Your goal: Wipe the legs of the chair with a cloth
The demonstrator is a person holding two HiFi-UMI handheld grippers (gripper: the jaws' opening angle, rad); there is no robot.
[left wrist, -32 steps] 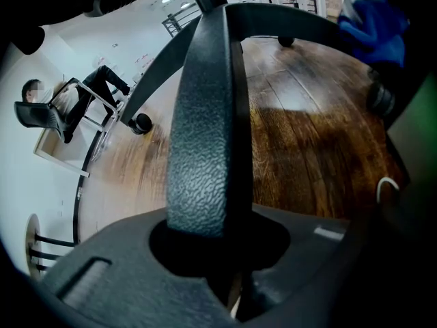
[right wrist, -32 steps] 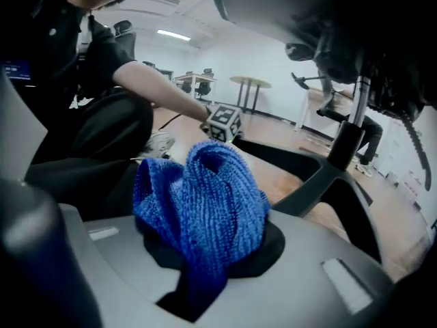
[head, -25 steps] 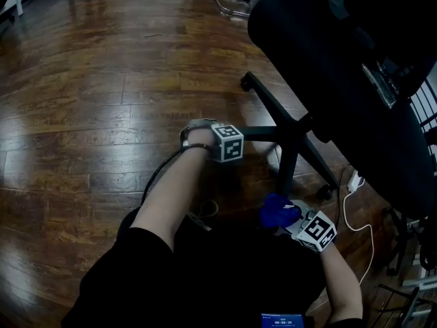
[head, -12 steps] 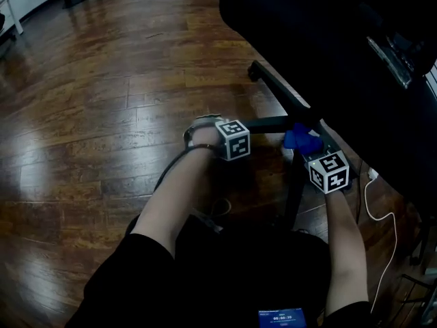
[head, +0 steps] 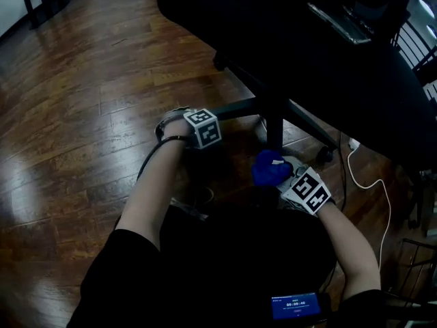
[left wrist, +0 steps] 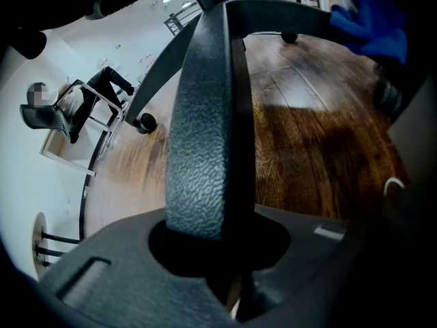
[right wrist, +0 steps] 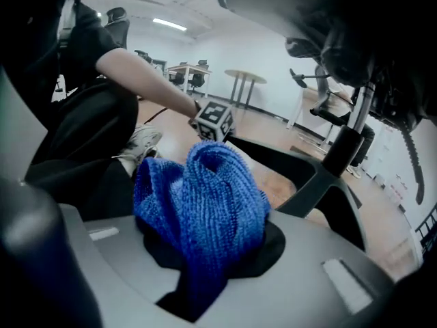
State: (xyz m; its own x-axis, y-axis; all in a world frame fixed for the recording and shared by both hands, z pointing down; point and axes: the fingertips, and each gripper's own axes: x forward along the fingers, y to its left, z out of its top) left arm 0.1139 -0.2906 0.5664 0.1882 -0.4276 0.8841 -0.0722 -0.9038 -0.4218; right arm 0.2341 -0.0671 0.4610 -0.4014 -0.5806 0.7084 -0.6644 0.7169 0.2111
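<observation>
Blue cloth (right wrist: 202, 203) is bunched up and pinched in the right gripper (head: 285, 180). The jaws are closed on its lower fold, and most of the fabric bulges out past the tips.

Head view: the cloth sits right of centre, just below the end of the near leg (head: 274, 134), which runs down the frame from the hub (head: 273, 103). Can't tell whether the cloth touches that leg. In the right gripper view the chair base sits behind the cloth and to its right, with a strip of floor (head: 82, 115) visible between them.

Left gripper (head: 216, 115) is clamped on the side leg (left wrist: 205, 128). Its jaws are nearly together, with the textured black plastic filling the gap.

Head view: the side leg runs left from the hub, and the left gripper is near its outer end, just left of centre. The left gripper view looks along that leg toward the hub. There the cloth shows in the upper right corner, well apart from this gripper.

Another leg goes to the upper left and ends in a caster (head: 220, 61). The chair (head: 328, 60) seat fills the upper right of the head view. The floor is dark wood plank. A white cable (head: 372, 183) lies on it at the right, beside the right forearm.
</observation>
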